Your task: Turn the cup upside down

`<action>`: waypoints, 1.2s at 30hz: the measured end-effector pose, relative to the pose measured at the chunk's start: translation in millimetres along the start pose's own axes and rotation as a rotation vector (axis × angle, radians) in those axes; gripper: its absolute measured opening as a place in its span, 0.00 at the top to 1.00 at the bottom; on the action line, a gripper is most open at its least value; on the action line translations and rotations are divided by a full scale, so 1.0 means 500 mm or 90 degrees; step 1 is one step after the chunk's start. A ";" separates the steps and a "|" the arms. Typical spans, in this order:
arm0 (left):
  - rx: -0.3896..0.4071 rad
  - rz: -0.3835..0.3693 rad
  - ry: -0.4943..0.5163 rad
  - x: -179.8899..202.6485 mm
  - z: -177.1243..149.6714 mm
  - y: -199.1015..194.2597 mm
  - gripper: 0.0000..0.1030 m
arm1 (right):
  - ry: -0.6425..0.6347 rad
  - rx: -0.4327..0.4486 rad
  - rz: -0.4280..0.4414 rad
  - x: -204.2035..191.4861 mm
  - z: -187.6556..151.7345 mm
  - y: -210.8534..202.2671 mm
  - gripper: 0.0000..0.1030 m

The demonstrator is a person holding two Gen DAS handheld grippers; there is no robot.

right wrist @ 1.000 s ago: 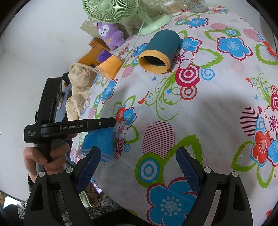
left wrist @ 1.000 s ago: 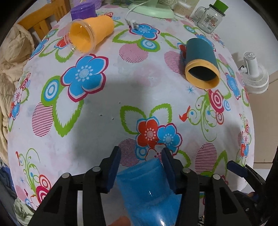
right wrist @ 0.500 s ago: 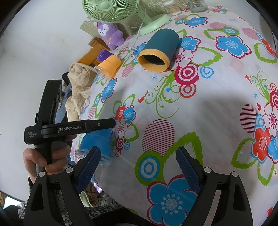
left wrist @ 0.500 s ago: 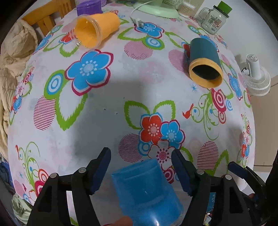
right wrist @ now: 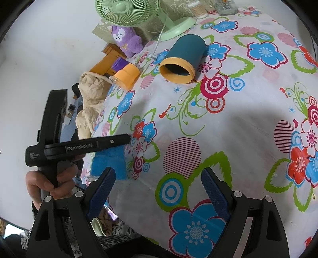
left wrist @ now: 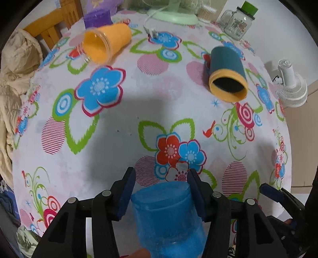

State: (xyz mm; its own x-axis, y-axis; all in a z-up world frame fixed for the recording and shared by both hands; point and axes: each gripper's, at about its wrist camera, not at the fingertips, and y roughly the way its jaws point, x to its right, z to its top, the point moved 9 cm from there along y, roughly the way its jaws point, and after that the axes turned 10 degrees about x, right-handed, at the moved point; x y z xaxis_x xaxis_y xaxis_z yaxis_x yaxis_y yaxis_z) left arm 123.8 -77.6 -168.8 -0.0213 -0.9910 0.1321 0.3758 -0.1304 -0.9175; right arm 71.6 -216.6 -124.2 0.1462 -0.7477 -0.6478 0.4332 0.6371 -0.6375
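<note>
Left gripper (left wrist: 161, 194) fingers: closed against the sides of the blue cup (left wrist: 169, 218).
Blue cup: base up, at the near counter (left wrist: 123, 150) edge.
Right gripper (right wrist: 158, 190) fingers: spread wide, holding nothing.
Beyond: orange cup (left wrist: 105, 45) and teal cup (left wrist: 227, 77) lying on their sides.

The left wrist view sits low at the bench (left wrist: 111, 150) edge, facing across it toward 12 o'clock, with the blue cup (left wrist: 169, 214) very near the lens. The right wrist view looks from the adjoining edge, higher and farther back. Both share the teal cup (left wrist: 228, 79) (right wrist: 182, 61), orange cup (left wrist: 107, 45) (right wrist: 127, 76) and green fan (right wrist: 139, 13).
</note>
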 end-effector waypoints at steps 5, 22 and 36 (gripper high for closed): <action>0.034 0.003 0.000 -0.004 0.020 -0.031 0.46 | -0.005 -0.001 0.002 -0.008 0.000 0.000 0.13; 0.087 0.015 -0.009 -0.015 0.036 -0.080 0.38 | -0.024 -0.005 0.005 -0.030 -0.005 0.007 0.13; 0.086 0.034 -0.137 -0.106 0.009 -0.066 0.21 | -0.017 -0.018 0.006 -0.019 -0.009 0.025 0.13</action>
State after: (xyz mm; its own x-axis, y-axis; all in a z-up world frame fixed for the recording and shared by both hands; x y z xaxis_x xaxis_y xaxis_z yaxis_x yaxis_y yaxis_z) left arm 116.5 -20.9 -144.0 0.1940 -0.9652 0.1752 0.4914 -0.0590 -0.8689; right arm 71.7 -200.6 -127.7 0.1741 -0.7463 -0.6424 0.4070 0.6486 -0.6431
